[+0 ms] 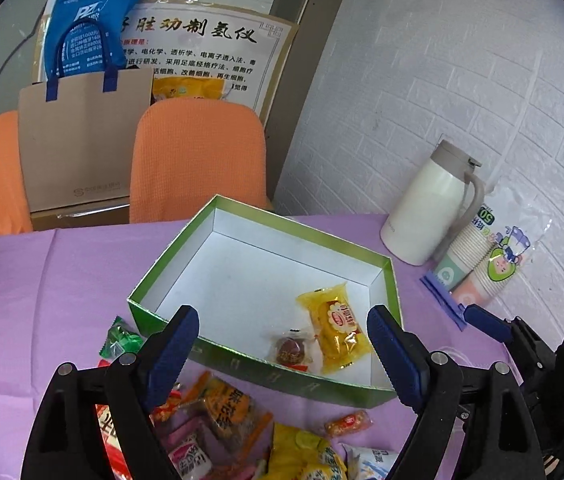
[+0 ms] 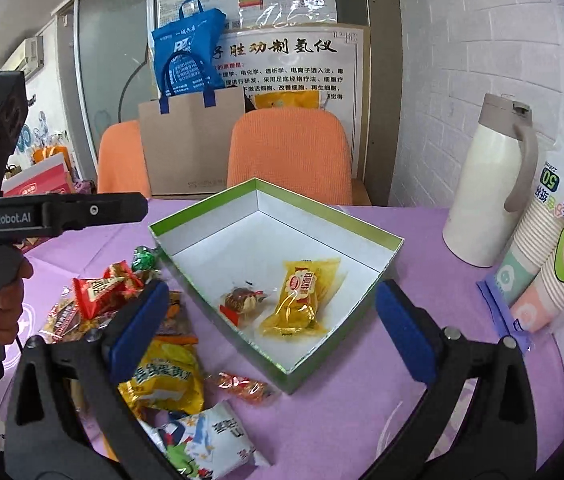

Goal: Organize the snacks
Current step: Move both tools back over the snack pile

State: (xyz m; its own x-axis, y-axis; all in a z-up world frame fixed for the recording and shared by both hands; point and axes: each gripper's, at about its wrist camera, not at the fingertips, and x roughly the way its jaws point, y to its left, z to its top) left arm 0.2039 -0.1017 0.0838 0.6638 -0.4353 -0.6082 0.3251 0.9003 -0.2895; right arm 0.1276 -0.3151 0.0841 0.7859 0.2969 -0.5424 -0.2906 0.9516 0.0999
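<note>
Two snacks, a yellow cake (image 2: 295, 300) and a brown candy (image 2: 242, 300), lie inside the green box (image 2: 218, 316), many snacks (image 2: 166, 372) wait beside it, and both the left gripper (image 1: 282, 344) and right gripper (image 2: 270, 320) are wide apart, holding nothing.

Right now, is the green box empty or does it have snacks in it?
Not empty: the green box holds a yellow cake packet and a small brown wrapped sweet; the rest of its floor shows bare white.
</note>
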